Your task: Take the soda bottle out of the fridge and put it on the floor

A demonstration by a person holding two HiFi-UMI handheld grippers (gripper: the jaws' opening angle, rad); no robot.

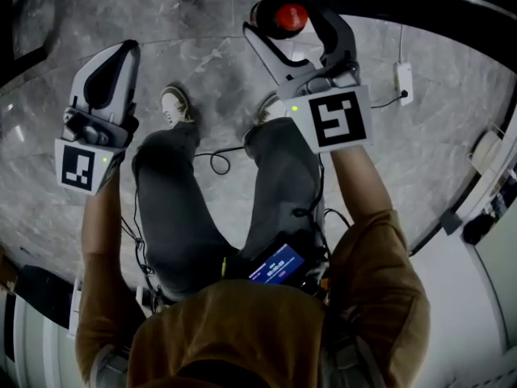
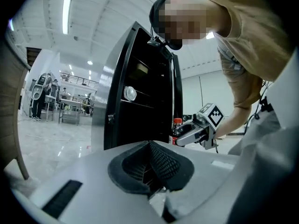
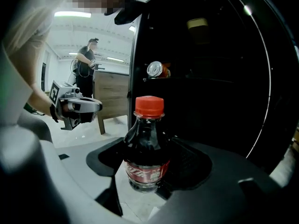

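Note:
A dark soda bottle (image 3: 145, 143) with a red cap and red label stands upright between the jaws of my right gripper (image 3: 147, 171), which is shut on its body. In the head view its red cap (image 1: 291, 16) shows between the right gripper's fingers (image 1: 266, 47), above the grey marble floor (image 1: 202, 55). From the left gripper view the bottle (image 2: 176, 127) hangs in front of the open black fridge (image 2: 140, 92). My left gripper (image 2: 152, 171) is shut and holds nothing; it is off to the left (image 1: 121, 51), apart from the bottle.
A can (image 3: 155, 69) lies on a fridge shelf. The person's shoes (image 1: 176, 103) and a looped cable (image 1: 216, 162) are on the floor below the grippers. A power strip (image 1: 401, 83) lies at the right. A wooden cabinet (image 3: 112, 97) and another person (image 3: 86, 64) stand behind.

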